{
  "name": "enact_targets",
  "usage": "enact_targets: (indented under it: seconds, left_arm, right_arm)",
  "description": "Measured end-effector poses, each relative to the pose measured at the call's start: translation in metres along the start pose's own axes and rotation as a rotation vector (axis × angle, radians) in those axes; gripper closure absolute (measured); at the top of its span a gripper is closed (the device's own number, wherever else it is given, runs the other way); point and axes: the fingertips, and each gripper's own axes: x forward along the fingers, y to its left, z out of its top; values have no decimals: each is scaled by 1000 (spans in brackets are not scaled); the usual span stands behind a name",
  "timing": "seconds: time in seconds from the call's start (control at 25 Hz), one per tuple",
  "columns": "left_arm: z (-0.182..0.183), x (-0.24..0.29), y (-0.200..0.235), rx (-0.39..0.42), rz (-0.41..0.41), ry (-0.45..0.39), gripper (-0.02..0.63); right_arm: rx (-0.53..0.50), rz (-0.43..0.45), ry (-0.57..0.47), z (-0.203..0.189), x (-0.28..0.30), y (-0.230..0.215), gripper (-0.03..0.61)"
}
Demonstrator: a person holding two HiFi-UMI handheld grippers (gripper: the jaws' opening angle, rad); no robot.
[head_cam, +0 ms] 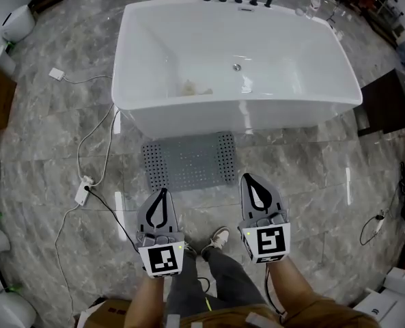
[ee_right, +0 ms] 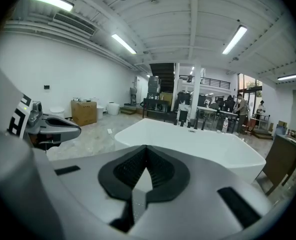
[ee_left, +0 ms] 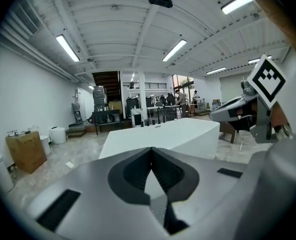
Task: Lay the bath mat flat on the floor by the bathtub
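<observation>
Since the bath mat (head_cam: 190, 160) lies flat mid-frame by the bathtub (head_cam: 229, 118), the left tool (head_cam: 162, 198) and right tool (head_cam: 255, 186), pressed together and empty, should not bump it.

The head view looks steeply down from high above the floor (head_cam: 52, 149): bathtub (head_cam: 188, 118) far, left gripper (head_cam: 162, 191) and right gripper (head_cam: 248, 178) near. Each gripper view faces almost level along its own fingers (ee_left: 133, 171). All views share the bathtub.

L tongs (head_cam: 163, 193), R tongs (head_cam: 248, 179): closed, empty, side by side.
</observation>
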Motion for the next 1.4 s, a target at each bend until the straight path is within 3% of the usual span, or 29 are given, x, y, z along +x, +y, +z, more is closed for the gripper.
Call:
enact_targets:
  seconds: [0.48, 0.8, 1.4]
  left_arm:
    - [105, -54, -1, -17, 23, -71, 611]
    - [175, -87, -8, -8, 23, -160, 611]
    - [288, -137, -13, 41, 40, -331, 611]
  right_arm:
    - [-29, -11, -63, 78, -73, -14, 577]
    - [-2, -41, -134, 133, -118, -28, 577]
    - [-58, -32, -268, 219, -196, -44, 577]
